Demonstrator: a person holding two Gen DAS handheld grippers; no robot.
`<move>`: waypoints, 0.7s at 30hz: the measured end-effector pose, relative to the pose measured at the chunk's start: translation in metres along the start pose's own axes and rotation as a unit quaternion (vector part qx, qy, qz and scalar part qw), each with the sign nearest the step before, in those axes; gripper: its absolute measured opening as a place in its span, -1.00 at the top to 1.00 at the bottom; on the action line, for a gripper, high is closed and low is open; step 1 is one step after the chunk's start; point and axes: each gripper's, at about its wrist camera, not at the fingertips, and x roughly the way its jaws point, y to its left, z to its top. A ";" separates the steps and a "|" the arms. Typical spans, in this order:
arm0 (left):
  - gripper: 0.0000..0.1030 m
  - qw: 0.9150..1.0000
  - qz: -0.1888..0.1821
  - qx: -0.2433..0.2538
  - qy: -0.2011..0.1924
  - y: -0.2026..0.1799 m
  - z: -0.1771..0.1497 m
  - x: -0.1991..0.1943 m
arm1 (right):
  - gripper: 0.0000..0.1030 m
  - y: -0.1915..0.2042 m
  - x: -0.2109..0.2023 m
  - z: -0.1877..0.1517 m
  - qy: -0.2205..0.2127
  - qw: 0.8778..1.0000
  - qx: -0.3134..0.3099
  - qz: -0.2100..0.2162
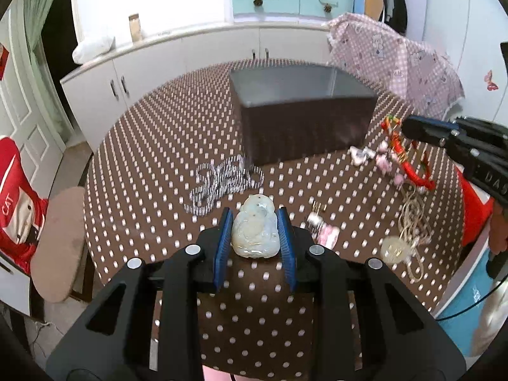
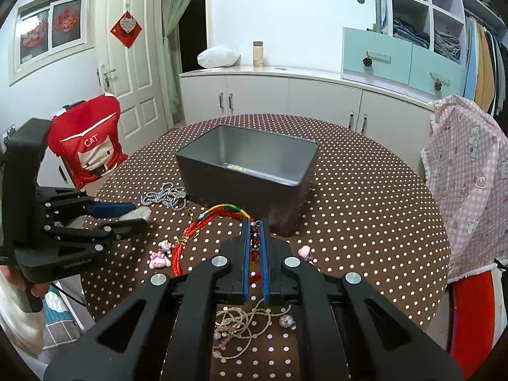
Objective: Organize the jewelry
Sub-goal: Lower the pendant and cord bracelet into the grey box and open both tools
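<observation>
My left gripper (image 1: pixel 255 219) is shut on a pale jade pendant (image 1: pixel 255 231) and holds it above the dotted brown table, short of the dark grey box (image 1: pixel 301 117). It shows from the side in the right wrist view (image 2: pixel 139 216). My right gripper (image 2: pixel 255 223) is shut on a red and rainbow cord bracelet (image 2: pixel 222 211) with dark beads, just in front of the box (image 2: pixel 247 171). In the left wrist view the right gripper (image 1: pixel 409 127) holds the bracelet (image 1: pixel 400 149) in the air to the right of the box.
A black-and-white chain (image 1: pixel 222 181) lies left of the box. Pink charms (image 2: pixel 160 258), a small bottle with pink piece (image 1: pixel 324 228) and a beige cord necklace with clear beads (image 2: pixel 244 327) lie on the table. Chairs with red (image 2: pixel 85 146) and pink covers (image 2: pixel 470 174) flank it.
</observation>
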 end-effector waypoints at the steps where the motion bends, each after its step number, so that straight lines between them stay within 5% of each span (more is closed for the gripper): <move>1: 0.44 1.000 -0.002 0.000 -0.007 0.000 0.004 -0.003 | 0.92 0.000 -0.001 0.002 -0.002 1.000 0.001 0.000; 10: 0.44 0.998 -0.008 0.001 -0.057 -0.007 0.044 -0.015 | 0.92 -0.007 -0.008 0.031 -0.042 0.999 0.001 -0.012; 21: 0.44 0.997 -0.024 -0.010 -0.071 -0.008 0.083 0.002 | 0.92 -0.019 0.014 0.061 -0.058 0.998 0.007 -0.009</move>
